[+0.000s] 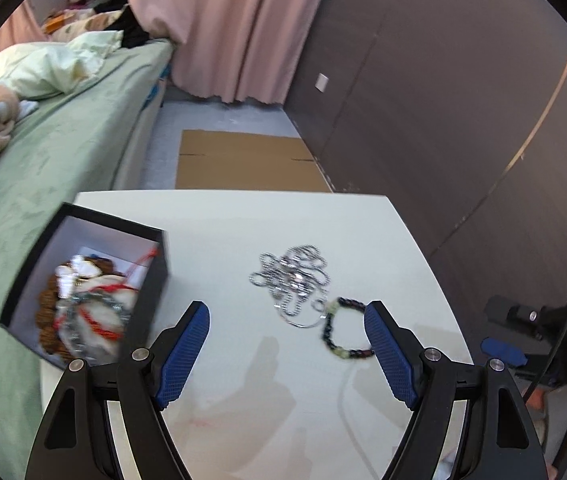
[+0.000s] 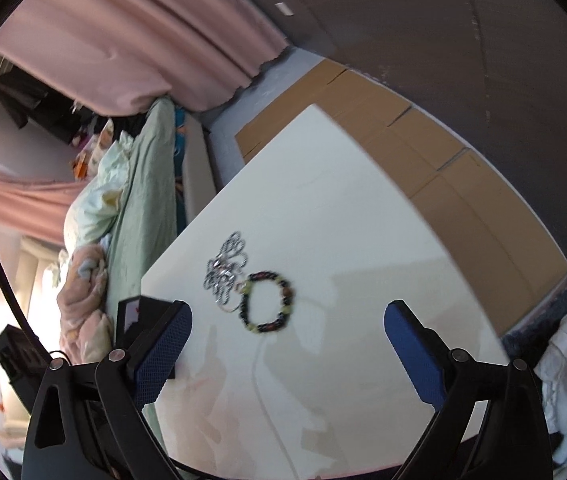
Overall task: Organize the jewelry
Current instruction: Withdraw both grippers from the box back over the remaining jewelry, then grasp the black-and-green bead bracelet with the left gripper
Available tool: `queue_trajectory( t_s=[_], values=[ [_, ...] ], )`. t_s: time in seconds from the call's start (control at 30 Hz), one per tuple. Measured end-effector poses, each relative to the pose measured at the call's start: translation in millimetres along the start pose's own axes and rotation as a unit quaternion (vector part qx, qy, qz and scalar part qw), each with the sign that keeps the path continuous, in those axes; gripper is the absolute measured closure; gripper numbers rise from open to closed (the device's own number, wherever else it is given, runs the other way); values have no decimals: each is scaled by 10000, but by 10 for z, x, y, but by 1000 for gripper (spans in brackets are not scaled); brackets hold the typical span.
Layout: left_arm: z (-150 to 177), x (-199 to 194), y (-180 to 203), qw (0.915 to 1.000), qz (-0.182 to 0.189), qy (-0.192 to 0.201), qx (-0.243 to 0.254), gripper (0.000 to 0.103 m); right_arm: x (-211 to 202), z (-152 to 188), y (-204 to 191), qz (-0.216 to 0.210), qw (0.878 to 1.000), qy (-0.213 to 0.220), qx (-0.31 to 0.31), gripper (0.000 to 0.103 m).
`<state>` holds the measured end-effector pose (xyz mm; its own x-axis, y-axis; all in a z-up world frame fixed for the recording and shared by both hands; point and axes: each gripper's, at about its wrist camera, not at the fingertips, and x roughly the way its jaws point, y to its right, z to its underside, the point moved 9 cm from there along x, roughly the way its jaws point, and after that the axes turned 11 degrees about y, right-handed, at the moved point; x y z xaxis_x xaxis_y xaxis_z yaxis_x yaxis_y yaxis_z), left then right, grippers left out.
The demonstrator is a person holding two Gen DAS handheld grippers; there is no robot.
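Bed (image 1: 63, 148) w/ green sheet runs along the left side of the white table (image 1: 267, 380), rumpled pale bedding and a pink blanket piled on it. Pink curtain (image 1: 235, 28) hangs behind, brown wall panels to the right. Flattened cardboard (image 1: 243, 160) lies on the floor just past the table's far edge.

Black box (image 1: 83, 288), open top, white inside, sits at the table's left edge next to the bed; it holds a jumble of jewelry: brown beads, red cord, silver chain, white bits. Blurred, so can't sort pieces.

Left gripper (image 1: 287, 324) hovers over the table, blue pads spread wide, nothing between them. Right gripper (image 2: 287, 324) same: jaws wide apart, empty, above the tabletop; seen also at the right edge of the left wrist view w/ a hand on it.

Silver chain (image 1: 293, 280) lies in a loose heap mid-table, right of the box, apart from it. Beaded bracelet (image 2: 268, 302), dark beads w/ a few pale green ones, lies flat as a ring, touching the chain's near end. Neither gripper touches either piece.
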<state>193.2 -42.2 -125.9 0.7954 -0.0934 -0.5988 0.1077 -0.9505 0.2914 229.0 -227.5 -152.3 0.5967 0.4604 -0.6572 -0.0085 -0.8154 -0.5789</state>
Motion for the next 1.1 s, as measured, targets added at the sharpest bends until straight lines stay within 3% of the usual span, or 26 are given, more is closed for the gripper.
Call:
queue_trajectory(
  t_s=[0.3, 0.57, 0.77, 0.97, 1.1],
  values=[
    [229, 241, 318, 9988, 106, -329, 360, 23, -166, -180, 302, 125, 9984, 285, 477, 6],
    [367, 411, 606, 9963, 223, -401, 727, 23, -157, -176, 406, 4, 9966, 213, 791, 6],
    [506, 510, 819, 9917, 305, -490, 1151, 33, -224, -218, 481, -80, 9950, 330, 944, 6],
    [623, 673, 889, 9893, 267, -698, 1255, 42, -196, -183, 599, 161, 9939, 255, 1056, 6],
    [699, 767, 906, 9866, 225, -843, 1382, 54, -203, -183, 645, 333, 9929, 307, 1100, 6]
  ],
)
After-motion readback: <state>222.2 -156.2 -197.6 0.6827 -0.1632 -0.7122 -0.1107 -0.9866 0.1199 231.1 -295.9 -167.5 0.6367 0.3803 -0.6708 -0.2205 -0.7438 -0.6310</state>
